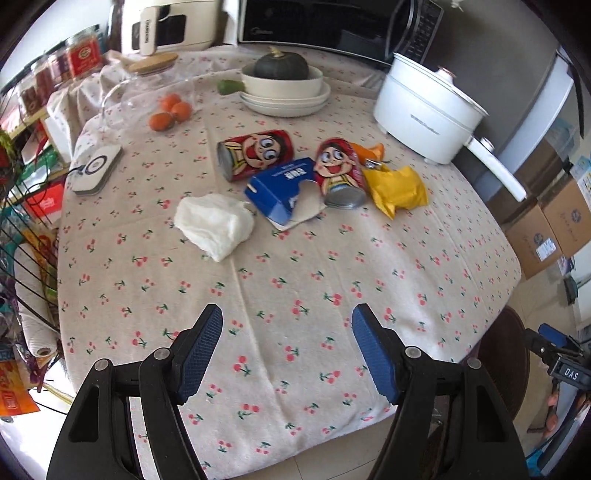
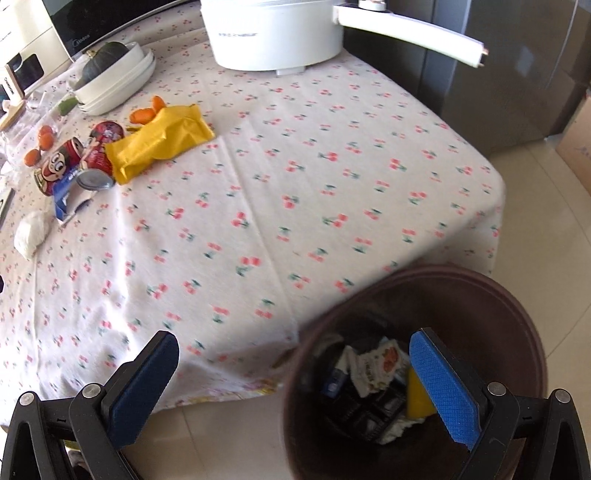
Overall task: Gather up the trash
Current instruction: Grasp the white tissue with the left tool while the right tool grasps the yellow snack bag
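Blue-padded fingers of the left hand-held gripper (image 1: 287, 325) stand wide apart with nothing between them, hovering over the near edge of the bench (image 1: 332, 266), which is covered in a cherry-print cloth. Beyond it, well apart from the pads, the trash lies in a loose cluster mid-bench: a crumpled white tissue (image 1: 214, 225) nearest and to the left, then a torn blue carton (image 1: 280, 192), two red cartoon-printed cans (image 1: 255, 153) on their sides, and a yellow wrapper (image 1: 397, 190) to the right with orange peel (image 1: 369, 149) just behind it.

Over at the bench's right corner, the right hand-held gripper (image 2: 293, 354) is also spread open and empty, held above the mouth of a dark brown bin (image 2: 517, 332) standing on the floor just beside the bench. Wrappers and a yellow scrap already lie inside the bin. Farther back stand a white electric pot (image 1: 424, 110), stacked bowls holding a green squash (image 1: 281, 66), and a microwave (image 1: 332, 26).
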